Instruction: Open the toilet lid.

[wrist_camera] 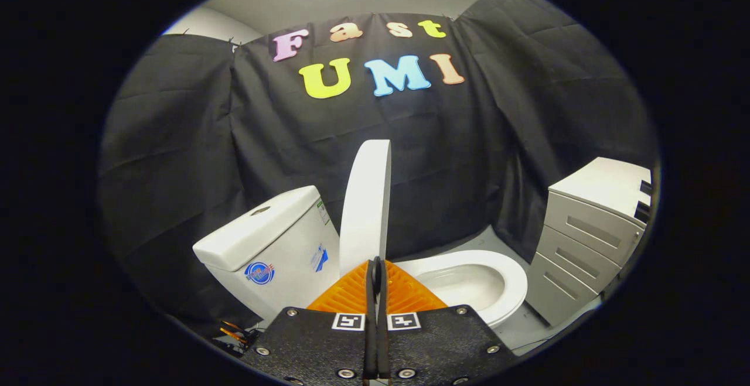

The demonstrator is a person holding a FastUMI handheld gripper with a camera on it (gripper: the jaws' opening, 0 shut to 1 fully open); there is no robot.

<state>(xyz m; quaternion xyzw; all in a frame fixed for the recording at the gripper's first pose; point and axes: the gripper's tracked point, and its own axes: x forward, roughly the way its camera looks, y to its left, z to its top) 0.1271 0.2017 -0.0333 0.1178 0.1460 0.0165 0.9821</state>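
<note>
Already the lid (366, 204) stands nearly upright, long axis vertical, just ahead of the gripper (375, 275), whose fingers are pressed together, seemingly on its lower edge. Left sits the tank (263, 245), right the bowl (474, 283), drawers (592, 234) beyond.

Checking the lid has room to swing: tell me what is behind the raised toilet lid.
Behind the upright toilet lid hangs the black cloth wall; the cistern stands beside it. The gripper, fingers closed together, covers the lid's lower edge and hinge.

Bright overhead lights, sharp centre, fisheye-warped edges, perhaps slight blur.
</note>
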